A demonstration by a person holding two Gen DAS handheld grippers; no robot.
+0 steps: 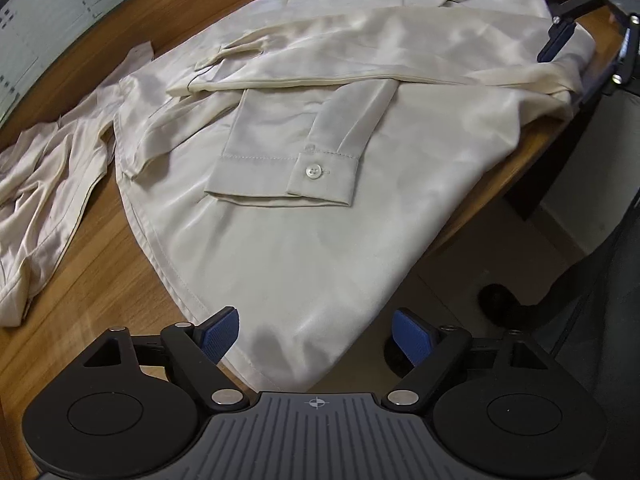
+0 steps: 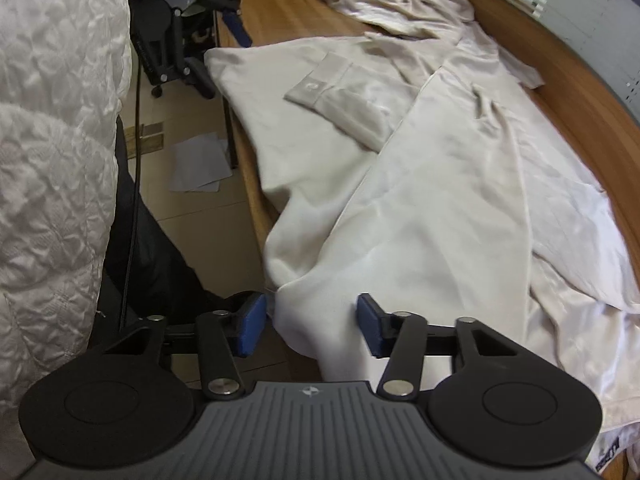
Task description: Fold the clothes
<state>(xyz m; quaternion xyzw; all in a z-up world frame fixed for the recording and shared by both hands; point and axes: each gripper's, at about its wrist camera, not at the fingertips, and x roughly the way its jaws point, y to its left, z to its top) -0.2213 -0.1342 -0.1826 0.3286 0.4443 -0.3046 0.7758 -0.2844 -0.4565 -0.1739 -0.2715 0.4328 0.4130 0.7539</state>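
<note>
1. On the wooden table [image 1: 120,248] we see a cream shirt [image 1: 304,216], sleeves folded across it.
2. Our left gripper [image 1: 316,336] stands wide apart over its hem.
3. Our right gripper [image 2: 312,328] is apart around its edge, not pinching.

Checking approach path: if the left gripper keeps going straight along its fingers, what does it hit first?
Most likely the cream shirt: its hem edge lies between the open fingers of the left gripper, on the wooden table. Depth is unclear, but nothing else shows in that line.
</note>
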